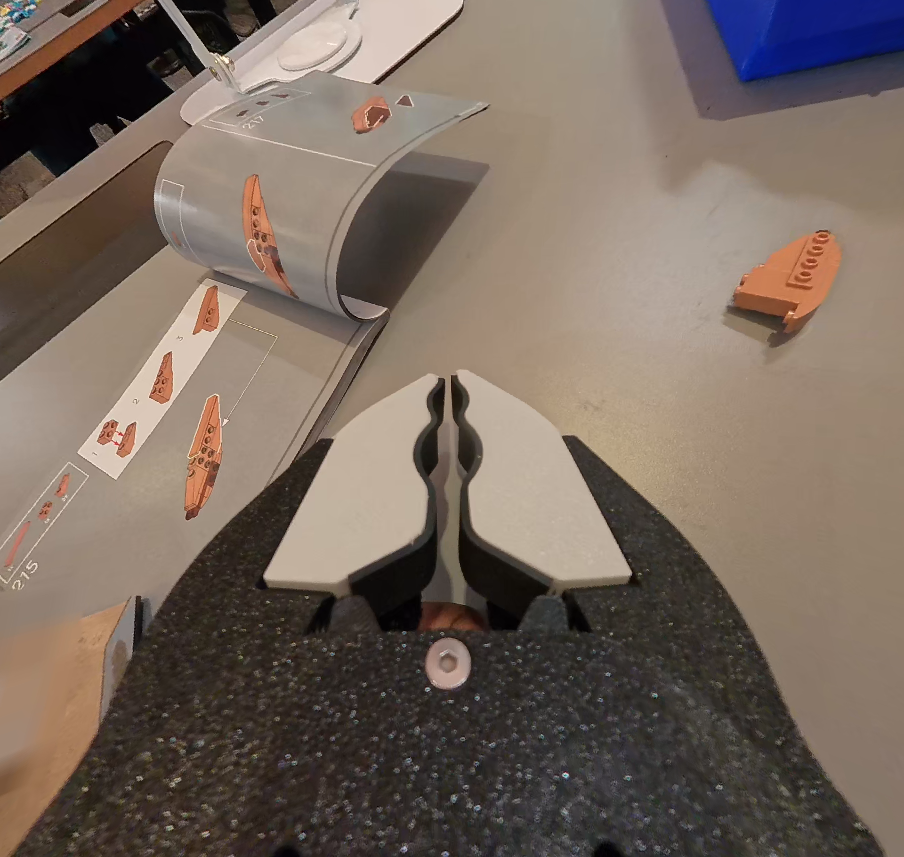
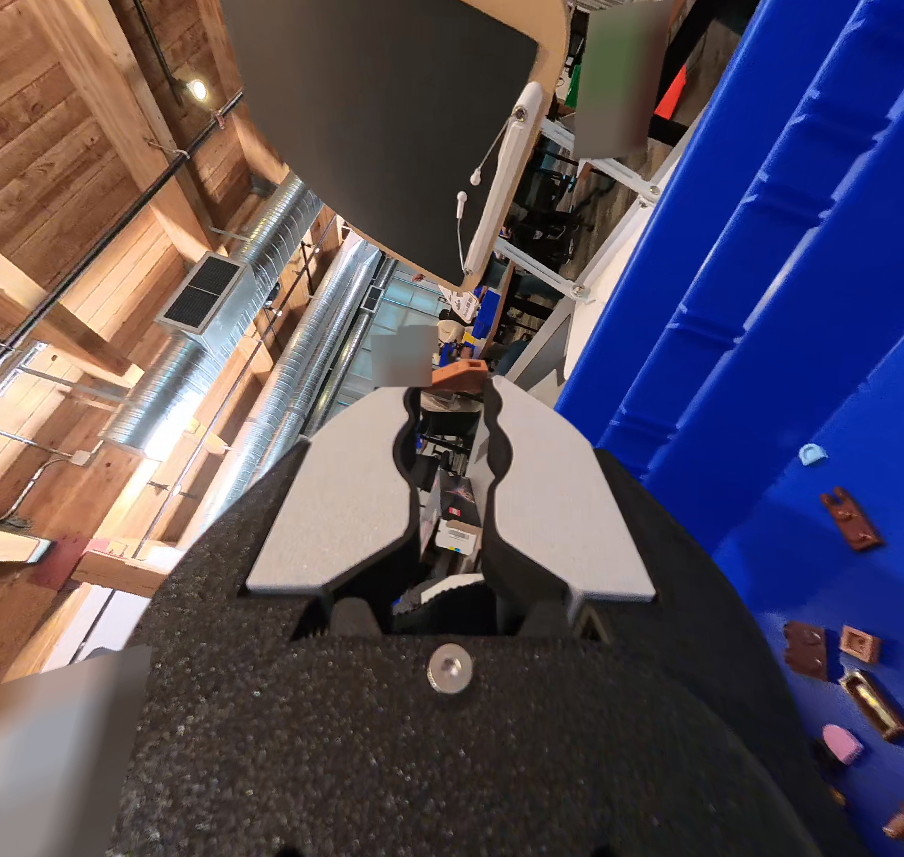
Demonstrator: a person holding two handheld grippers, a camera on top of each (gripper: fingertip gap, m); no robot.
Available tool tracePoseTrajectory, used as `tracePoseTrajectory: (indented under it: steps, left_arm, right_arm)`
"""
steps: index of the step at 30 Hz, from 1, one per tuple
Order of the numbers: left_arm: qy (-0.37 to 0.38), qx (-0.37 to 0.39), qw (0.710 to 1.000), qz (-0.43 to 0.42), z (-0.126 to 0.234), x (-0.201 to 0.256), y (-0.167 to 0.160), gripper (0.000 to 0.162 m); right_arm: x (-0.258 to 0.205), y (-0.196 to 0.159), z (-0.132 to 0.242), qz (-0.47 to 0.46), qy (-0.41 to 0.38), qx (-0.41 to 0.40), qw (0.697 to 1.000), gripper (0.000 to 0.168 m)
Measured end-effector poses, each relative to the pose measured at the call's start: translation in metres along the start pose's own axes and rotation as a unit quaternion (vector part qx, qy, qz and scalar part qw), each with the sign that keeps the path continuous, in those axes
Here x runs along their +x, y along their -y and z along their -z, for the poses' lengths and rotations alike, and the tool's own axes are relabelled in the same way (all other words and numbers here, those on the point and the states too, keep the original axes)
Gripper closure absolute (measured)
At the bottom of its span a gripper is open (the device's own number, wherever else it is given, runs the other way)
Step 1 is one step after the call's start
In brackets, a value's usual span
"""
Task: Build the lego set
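In the left wrist view my left gripper (image 1: 447, 379) is shut and empty, held low over the grey table (image 1: 611, 227). An orange curved lego assembly (image 1: 788, 285) with a row of studs lies on the table, far to the right of the gripper. The open instruction booklet (image 1: 274, 227) lies to the left, one page curling up. In the right wrist view my right gripper (image 2: 452, 387) is tilted upward and shut on a small orange brick (image 2: 460, 372) at its fingertips, raised beside the blue bin (image 2: 734, 295).
The blue bin holds several small pieces: brown plates (image 2: 853, 523), a pink piece (image 2: 841, 743) and a light blue piece (image 2: 813, 454). The bin's corner (image 1: 802, 16) shows at the table's far right. A white lamp base (image 1: 337, 36) stands behind the booklet. My right fingertips sit around 35 cm from my left ones.
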State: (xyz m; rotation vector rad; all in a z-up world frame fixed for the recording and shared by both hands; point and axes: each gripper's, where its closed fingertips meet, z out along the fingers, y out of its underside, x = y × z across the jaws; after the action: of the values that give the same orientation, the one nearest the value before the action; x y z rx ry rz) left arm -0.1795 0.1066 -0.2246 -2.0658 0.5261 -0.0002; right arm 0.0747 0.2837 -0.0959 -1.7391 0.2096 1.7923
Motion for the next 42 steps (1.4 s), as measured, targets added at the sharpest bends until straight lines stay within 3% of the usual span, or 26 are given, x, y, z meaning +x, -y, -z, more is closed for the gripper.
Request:
tracePoseTrajectory:
  steps: [2,5,8,10,14,18,24,34,42]
  left_arm:
    - [0.0,-0.001,1.0,-0.001,0.0,0.0,0.0,0.16]
    - [0.0,-0.001,1.0,-0.002,0.0,0.0,0.0,0.16]
    - [-0.001,-0.001,1.0,0.0,0.0,0.0,0.0,0.16]
    - [-0.001,-0.002,1.0,-0.001,0.0,0.0,0.0,0.16]
    - [-0.001,-0.001,1.0,-0.002,0.0,0.0,0.0,0.16]
    - [0.002,0.002,1.0,0.001,0.001,-0.003,0.0,0.16]
    - [0.001,0.0,1.0,0.005,0.001,-0.004,-0.001,0.16]
    - [0.003,-0.005,1.0,-0.004,0.0,-0.003,-0.002,0.16]
    - [0.002,-0.008,1.0,-0.009,-0.001,-0.002,-0.003,0.159]
  right_arm:
    - [0.0,-0.006,0.0,0.027,-0.013,-0.01,0.999,0.144]
    - [-0.018,-0.042,-0.006,0.148,-0.029,-0.08,0.985,0.144]
    - [-0.03,-0.119,-0.01,0.336,-0.054,-0.209,0.917,0.143]
    - [-0.022,-0.177,-0.007,0.405,-0.053,-0.301,0.862,0.144]
    - [-0.001,-0.26,-0.004,0.442,-0.019,-0.411,0.797,0.144]
    - [0.014,-0.302,-0.008,0.463,-0.009,-0.456,0.76,0.144]
    - [0.027,-0.325,-0.007,0.501,-0.01,-0.485,0.717,0.143]
    - [0.028,-0.317,-0.003,0.517,-0.003,-0.472,0.714,0.137]
    - [0.021,-0.288,0.003,0.536,-0.002,-0.445,0.718,0.138]
